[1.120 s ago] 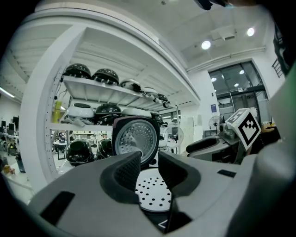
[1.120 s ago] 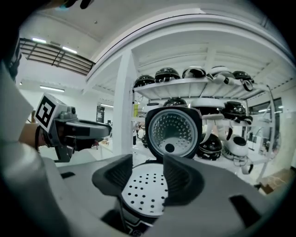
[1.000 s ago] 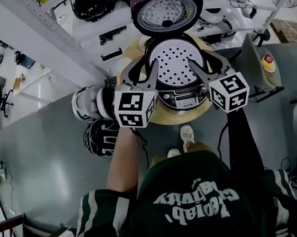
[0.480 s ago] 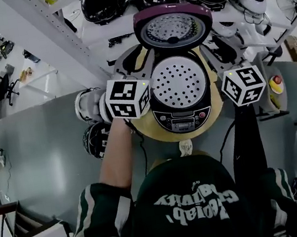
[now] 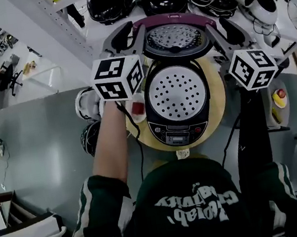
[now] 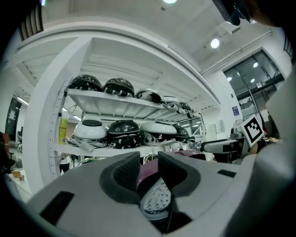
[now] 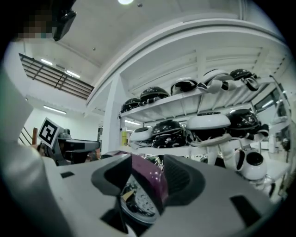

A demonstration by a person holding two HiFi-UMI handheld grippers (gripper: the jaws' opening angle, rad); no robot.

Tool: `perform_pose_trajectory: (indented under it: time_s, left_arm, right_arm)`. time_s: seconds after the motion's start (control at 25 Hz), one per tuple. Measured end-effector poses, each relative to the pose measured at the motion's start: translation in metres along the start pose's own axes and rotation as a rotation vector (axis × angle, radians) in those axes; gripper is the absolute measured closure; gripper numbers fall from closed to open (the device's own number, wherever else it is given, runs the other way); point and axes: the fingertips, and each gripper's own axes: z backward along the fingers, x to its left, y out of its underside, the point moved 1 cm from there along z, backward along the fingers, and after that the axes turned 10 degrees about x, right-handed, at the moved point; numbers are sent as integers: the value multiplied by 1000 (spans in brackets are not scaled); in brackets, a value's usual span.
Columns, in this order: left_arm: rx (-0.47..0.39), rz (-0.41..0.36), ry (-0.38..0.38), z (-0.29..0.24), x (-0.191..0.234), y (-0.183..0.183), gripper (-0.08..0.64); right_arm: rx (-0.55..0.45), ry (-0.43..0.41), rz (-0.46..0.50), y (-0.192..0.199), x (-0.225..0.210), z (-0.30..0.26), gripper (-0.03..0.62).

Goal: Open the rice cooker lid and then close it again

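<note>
Currently the rice cooker [image 5: 175, 130] sits on a round wooden desk [image 5: 218, 111], its control panel turned toward the person. Its lid [image 5: 175, 35] is swung up and back, showing its purple rim and metal inner plate. A white perforated tray [image 5: 177, 93] fills the mouth of the pot.

The left claw [image 5: 131, 37] is at the lid's left edge and the right claw [image 5: 222, 28] at its right edge, both pointing level toward the shelves. Each marker cube, left [image 5: 117, 78] and right [image 5: 252, 68], hangs over a side of the cooker body.

In the left gripper view, the dark ribbed pads [image 6: 127, 171] stand apart with a clear gap. The lid's purple edge and pale underside show through that gap. These jaws have just been closing slightly, yet nothing shows them pinching the lid, so the left claw reads as released.

In the right gripper view the pads [image 7: 178, 178] stand wide, with the purple rim slotted between them. These jaws have just been opening, so the right claw is likewise released around the rim rather than clenched on it.

Behind the cooker, white shelves [image 6: 115, 104] carry rows of other black and white cookers [image 6: 122, 129]. The person's bare left forearm [image 5: 111, 149] reaches up from a green striped sleeve [image 5: 95, 207].
</note>
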Motion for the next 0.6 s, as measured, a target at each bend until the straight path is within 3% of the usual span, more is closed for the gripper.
perform_pose_trajectory:
  time_s: [0.2,0.32,0.44,0.6]
  left_arm:
    - [30,62,0,-25,11,-3,426]
    - [72,109,6,-40,19,4,410]
    - [81,209,25,-51,24,11,394]
    - [66,269,43,-49,26,14,391]
  right_arm:
    - [17,-26,-82,-5,-18,-25,364]
    - [36,-74,-203,1,-24,-39,358]
    - [41,-126,-334,4,-28,-45,354]
    - [57,-160,-349,5,-25,-46,357]
